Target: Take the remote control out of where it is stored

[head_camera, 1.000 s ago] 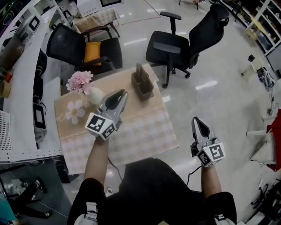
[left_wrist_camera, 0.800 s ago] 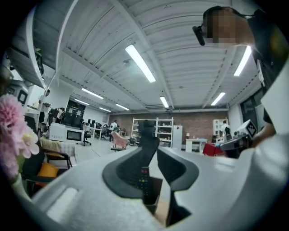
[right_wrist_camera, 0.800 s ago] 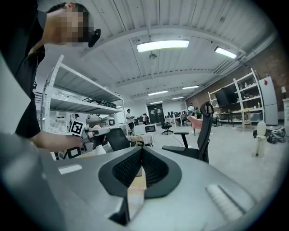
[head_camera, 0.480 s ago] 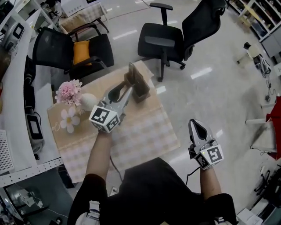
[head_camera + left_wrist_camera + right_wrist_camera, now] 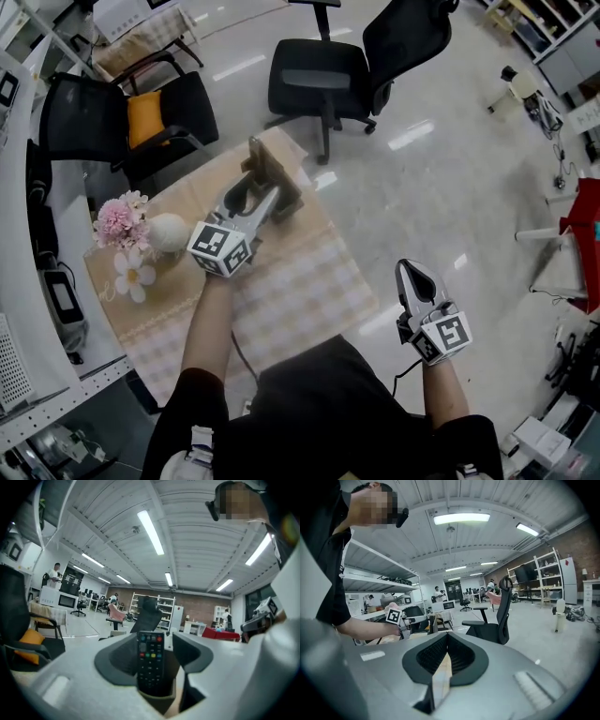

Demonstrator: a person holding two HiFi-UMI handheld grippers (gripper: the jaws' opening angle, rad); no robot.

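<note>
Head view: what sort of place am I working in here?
Likely an open-plan office or lab: swivel chairs on a glossy floor, a long white bench with devices, and open shelving in the background.

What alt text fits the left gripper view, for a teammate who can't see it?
A black remote control stands upright in a brown holder, between the left gripper's two grey fingers, which are opening on either side of it. Behind it are a black office chair and a large workshop under strip lights.
</note>
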